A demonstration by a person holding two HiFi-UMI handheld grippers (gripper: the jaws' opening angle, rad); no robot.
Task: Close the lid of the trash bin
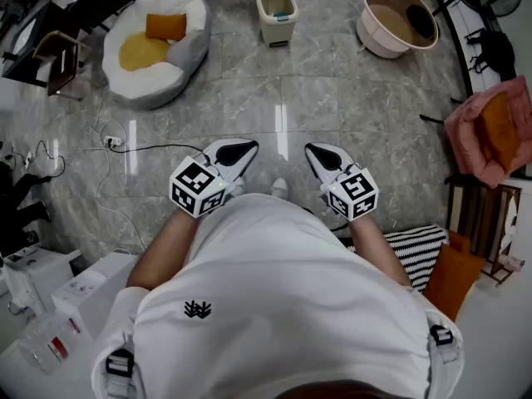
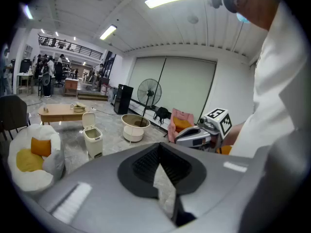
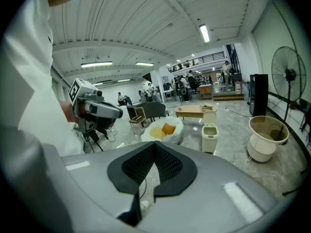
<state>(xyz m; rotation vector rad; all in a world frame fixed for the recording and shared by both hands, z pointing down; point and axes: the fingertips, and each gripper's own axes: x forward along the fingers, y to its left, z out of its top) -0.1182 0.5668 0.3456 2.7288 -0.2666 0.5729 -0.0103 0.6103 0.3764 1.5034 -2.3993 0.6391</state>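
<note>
Across the grey stone floor [image 1: 332, 81], toward its far edge, the trash bin [image 1: 277, 15] stands with its lid up, well apart from the left gripper [image 1: 243, 150] and the right gripper [image 1: 316, 151]. Both pairs of jaws are pressed together, empty.

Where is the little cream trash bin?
Head view, top centre: the cream plastic trash bin stands on the floor between the white beanbag and the round beige tub.
</note>
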